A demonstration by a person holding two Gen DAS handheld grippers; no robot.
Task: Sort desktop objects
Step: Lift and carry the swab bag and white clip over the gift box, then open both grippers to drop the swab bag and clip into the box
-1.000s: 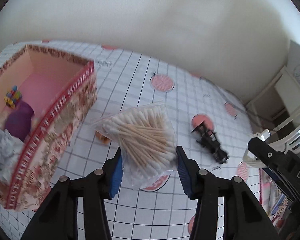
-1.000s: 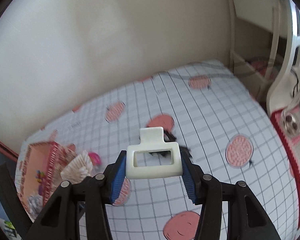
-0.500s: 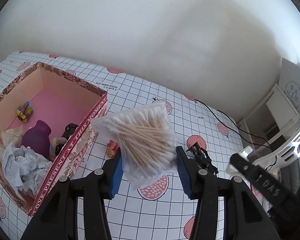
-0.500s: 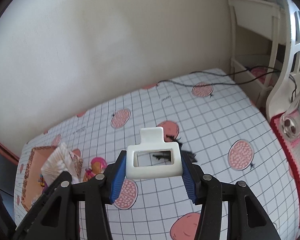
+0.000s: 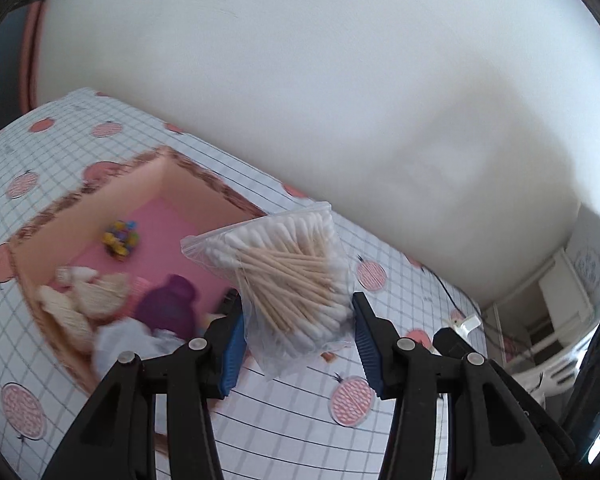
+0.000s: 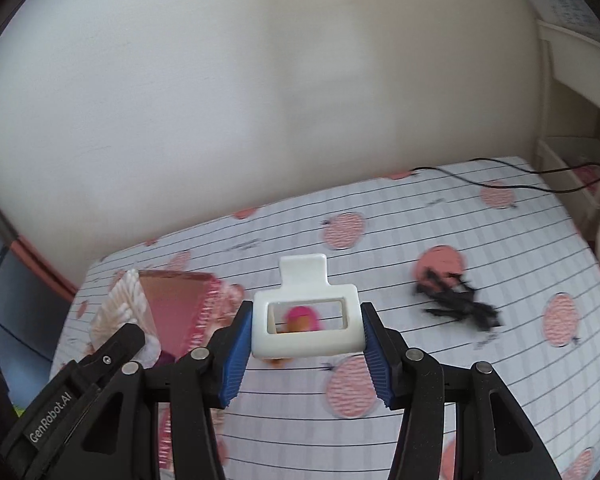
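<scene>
My left gripper [image 5: 298, 338] is shut on a clear bag of cotton swabs [image 5: 290, 276] and holds it in the air over the near right corner of the pink box [image 5: 204, 184]. The box holds a purple bottle [image 5: 172, 308], crumpled paper [image 5: 128, 344], cream paper cups [image 5: 88, 292] and a small coloured toy [image 5: 120, 238]. My right gripper [image 6: 304, 338] is shut on a white plastic frame piece [image 6: 306, 320], held above the table to the right of the box [image 6: 180, 304]. A pink and orange toy [image 6: 300, 320] lies on the table behind the frame.
A black toy [image 6: 456, 300] lies on the checked tablecloth [image 6: 500, 248] at the right. A black cable [image 6: 512, 180] runs along the table's far right edge. White furniture [image 5: 556, 300] stands past the table's right end. A wall is close behind the table.
My left gripper has carried the swab bag left, from the table beside the box to above the box. My right gripper has moved left with the frame piece, toward the box.
</scene>
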